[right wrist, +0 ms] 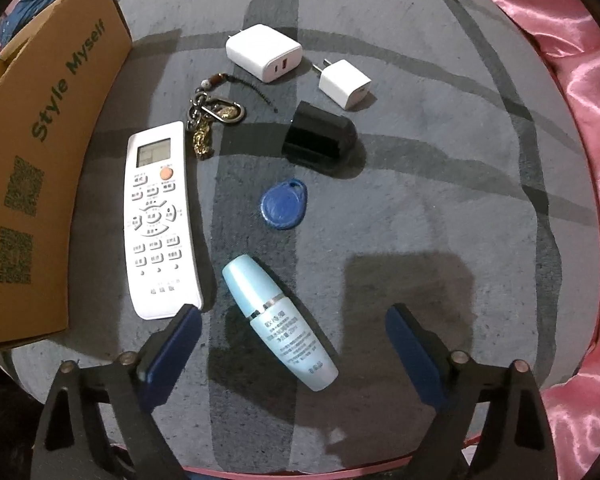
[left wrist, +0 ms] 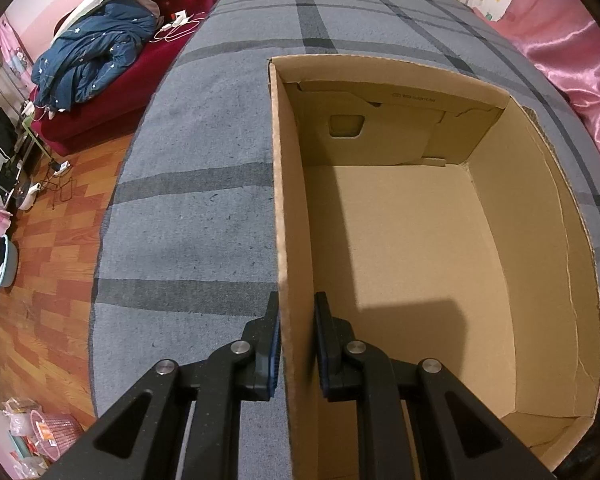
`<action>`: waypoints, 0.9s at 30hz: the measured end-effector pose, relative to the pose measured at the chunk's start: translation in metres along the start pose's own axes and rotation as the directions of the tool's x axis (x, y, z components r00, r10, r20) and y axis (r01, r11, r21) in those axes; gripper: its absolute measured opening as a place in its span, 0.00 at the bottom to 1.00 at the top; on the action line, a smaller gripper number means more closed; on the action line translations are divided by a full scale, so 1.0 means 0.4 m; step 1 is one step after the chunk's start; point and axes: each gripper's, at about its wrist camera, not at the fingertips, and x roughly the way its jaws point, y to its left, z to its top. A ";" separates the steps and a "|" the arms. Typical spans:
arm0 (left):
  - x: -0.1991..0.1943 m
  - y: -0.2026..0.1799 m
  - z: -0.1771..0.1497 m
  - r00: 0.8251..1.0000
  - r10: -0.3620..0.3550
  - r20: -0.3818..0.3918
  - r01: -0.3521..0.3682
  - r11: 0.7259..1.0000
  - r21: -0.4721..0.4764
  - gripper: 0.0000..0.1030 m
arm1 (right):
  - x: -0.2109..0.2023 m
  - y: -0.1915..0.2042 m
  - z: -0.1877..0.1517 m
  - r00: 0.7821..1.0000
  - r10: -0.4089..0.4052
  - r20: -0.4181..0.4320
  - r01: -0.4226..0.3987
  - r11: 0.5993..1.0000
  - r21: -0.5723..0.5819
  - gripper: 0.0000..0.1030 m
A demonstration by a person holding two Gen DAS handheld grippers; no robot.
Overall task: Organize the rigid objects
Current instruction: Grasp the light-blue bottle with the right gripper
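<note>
My left gripper (left wrist: 297, 300) is shut on the left wall of an empty open cardboard box (left wrist: 284, 184), one finger outside and one inside. In the right wrist view the box (right wrist: 40, 160) stands at the left. Beside it on the grey cloth lie a white remote (right wrist: 160, 220), a keychain (right wrist: 212, 116), a blue key fob (right wrist: 284, 204), a black block (right wrist: 320, 140), a large white charger (right wrist: 264, 54) and a small one (right wrist: 346, 82). My right gripper (right wrist: 294, 314) is open, pointing down over a light blue bottle (right wrist: 278, 328) that lies slanted between its fingers, untouched.
The grey plaid cloth (left wrist: 200, 220) covers the whole work surface. Pink satin fabric (right wrist: 580, 80) borders it on the right. To the left, below the surface's edge, are a wood floor (left wrist: 52, 240) and a red sofa (left wrist: 112, 92) with a blue blanket.
</note>
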 end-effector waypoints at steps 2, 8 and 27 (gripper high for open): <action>0.000 0.000 0.000 1.000 0.001 0.000 -0.001 1.000 0.001 0.15 | 0.006 0.000 0.001 1.000 0.006 -0.004 -0.006 1.000 -0.003 0.85; 0.000 -0.002 -0.001 1.000 0.006 0.001 -0.006 1.000 0.006 0.15 | 0.058 0.010 0.008 0.995 0.076 -0.067 -0.077 0.997 -0.017 0.51; 0.001 -0.006 -0.001 1.000 0.017 0.003 -0.017 1.000 0.010 0.15 | -0.016 0.009 -0.017 0.995 0.100 -0.006 -0.100 0.995 -0.030 0.27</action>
